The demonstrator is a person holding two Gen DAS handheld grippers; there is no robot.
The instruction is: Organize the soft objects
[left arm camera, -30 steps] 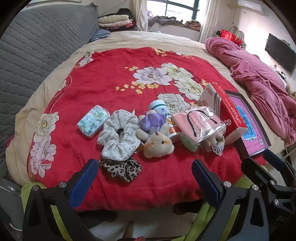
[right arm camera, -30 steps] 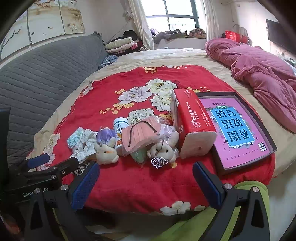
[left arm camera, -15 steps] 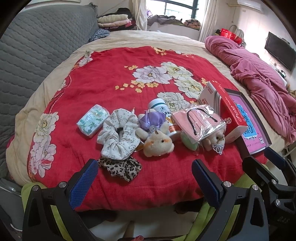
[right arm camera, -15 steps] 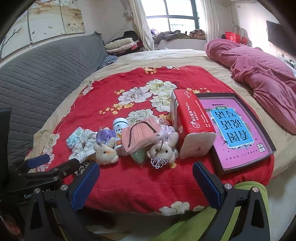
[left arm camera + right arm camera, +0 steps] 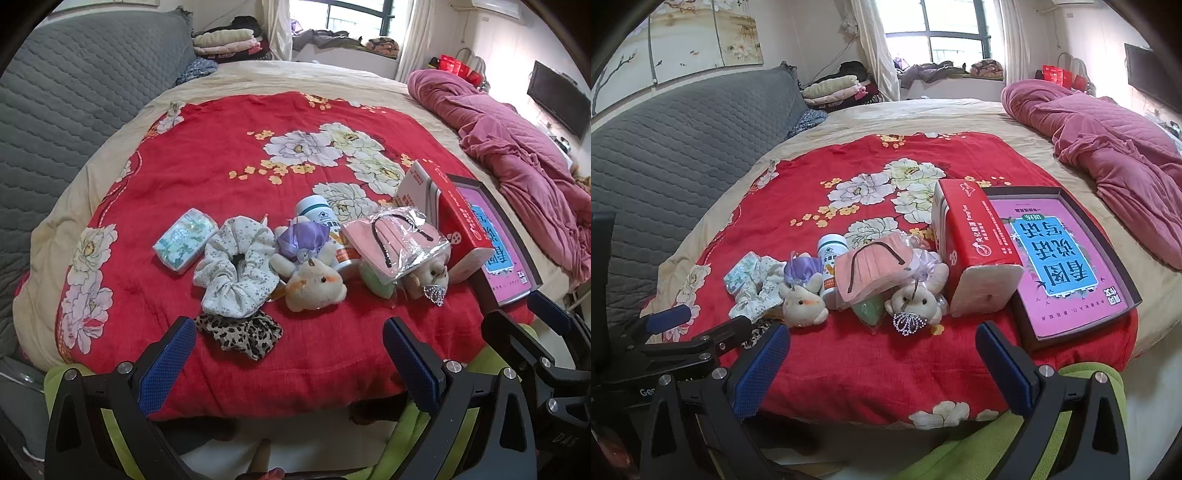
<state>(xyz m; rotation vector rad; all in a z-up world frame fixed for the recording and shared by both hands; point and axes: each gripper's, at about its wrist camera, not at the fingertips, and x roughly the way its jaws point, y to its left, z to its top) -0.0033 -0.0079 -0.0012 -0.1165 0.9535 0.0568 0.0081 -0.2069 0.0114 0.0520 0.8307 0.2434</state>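
Note:
Soft things lie in a row near the front of a red flowered blanket [image 5: 221, 122]: a tissue pack [image 5: 184, 239], a white scrunchie [image 5: 236, 271], a leopard scrunchie [image 5: 242, 334], a purple pouch [image 5: 303, 240], a cream plush [image 5: 314, 286], a bagged pink mask [image 5: 395, 240] over a second plush [image 5: 428, 277]. The plushes [image 5: 803, 302] [image 5: 918, 299] and mask [image 5: 871, 271] also show in the right wrist view. My left gripper [image 5: 288, 362] and right gripper [image 5: 882, 365] are open and empty, short of the bed's front edge.
A white bottle [image 5: 321, 218], a red tissue box [image 5: 450, 218] and a dark tray with a pink book [image 5: 1067, 254] lie at the right. A pink quilt [image 5: 1115, 147] lies far right. A grey headboard [image 5: 55, 110] stands at the left.
Both views have shifted very slightly; nothing on the bed has moved and both grippers stay open.

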